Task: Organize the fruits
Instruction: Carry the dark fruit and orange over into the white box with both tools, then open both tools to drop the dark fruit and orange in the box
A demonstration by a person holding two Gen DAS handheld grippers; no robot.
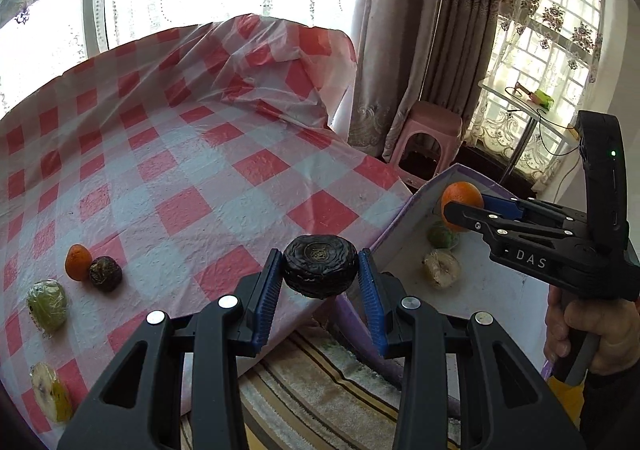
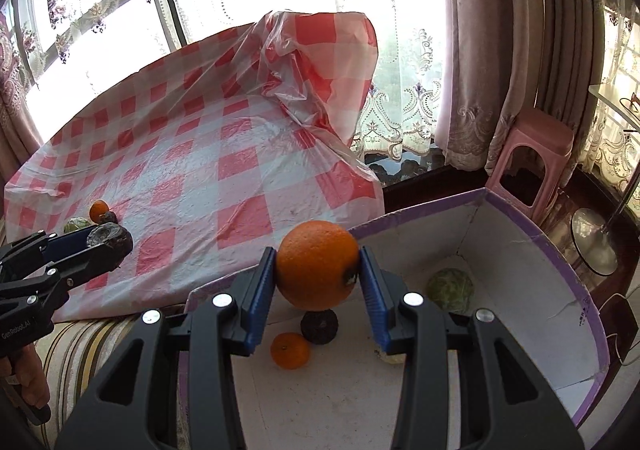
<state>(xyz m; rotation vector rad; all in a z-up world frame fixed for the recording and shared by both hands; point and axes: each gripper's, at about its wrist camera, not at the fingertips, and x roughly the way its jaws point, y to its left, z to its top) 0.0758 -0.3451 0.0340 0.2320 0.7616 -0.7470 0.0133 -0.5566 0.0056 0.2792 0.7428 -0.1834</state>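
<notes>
Left gripper (image 1: 320, 282) pinches the dark wrinkled fruit (image 1: 320, 266), right gripper (image 2: 318, 282) clamps the orange (image 2: 318, 264); we carry both over the box (image 2: 560, 250) ahead before letting the pads part, low.

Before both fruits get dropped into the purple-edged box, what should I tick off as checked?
1. Left gripper shut on the dark wrinkled round fruit: ok.
2. Right gripper shut on the large orange: ok.
3. Orange over the white purple-edged cardboard box: ok.
4. Dark fruit over the box: not ok, it hangs at the box's edge.
5. Free floor in the box beside the small orange and green fruit: ok.
6. Grip firmness: cannot tell.
</notes>
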